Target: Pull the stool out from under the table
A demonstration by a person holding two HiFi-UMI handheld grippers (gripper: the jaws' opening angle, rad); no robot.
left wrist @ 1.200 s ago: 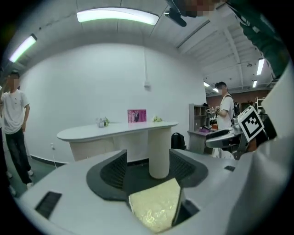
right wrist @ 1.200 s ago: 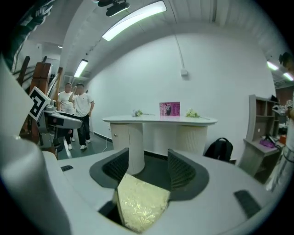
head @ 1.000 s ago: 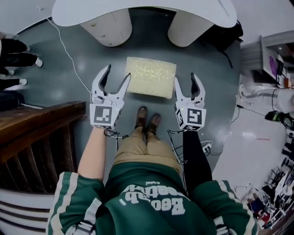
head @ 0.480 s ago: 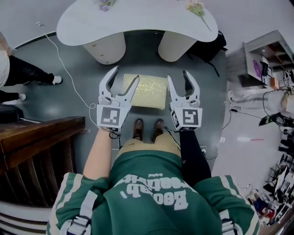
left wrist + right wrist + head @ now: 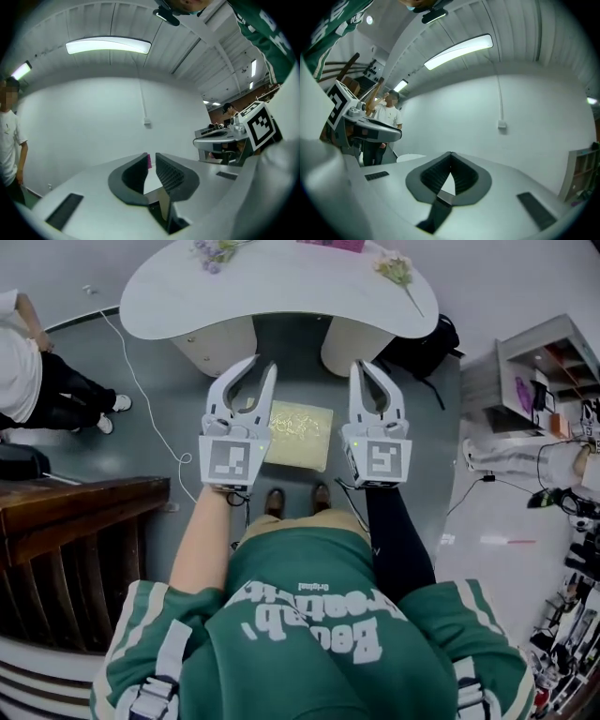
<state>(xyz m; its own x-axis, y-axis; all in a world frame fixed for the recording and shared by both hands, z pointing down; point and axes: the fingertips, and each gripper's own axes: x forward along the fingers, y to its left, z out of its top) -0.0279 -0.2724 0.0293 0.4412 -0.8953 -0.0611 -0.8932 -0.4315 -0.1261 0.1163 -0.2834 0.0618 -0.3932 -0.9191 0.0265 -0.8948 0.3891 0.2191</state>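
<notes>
The stool, a low seat with a pale yellow patterned cushion, stands on the grey floor just in front of the white table and its two rounded legs, near my shoes. My left gripper is raised above the stool's left edge and covers part of it. Its jaws are closing to a narrow gap with nothing between them. My right gripper hangs above the stool's right side, shut and empty. Both gripper views face a bare white wall.
Flowers lie on the table top. A person stands at the far left. Dark wooden furniture is at my left. A black bag and a shelf unit are to the right. A white cable runs across the floor.
Both grippers rose and moved forward over the stool's sides toward the table. The left jaws narrowed and the right jaws closed. The stool stayed where it was.
</notes>
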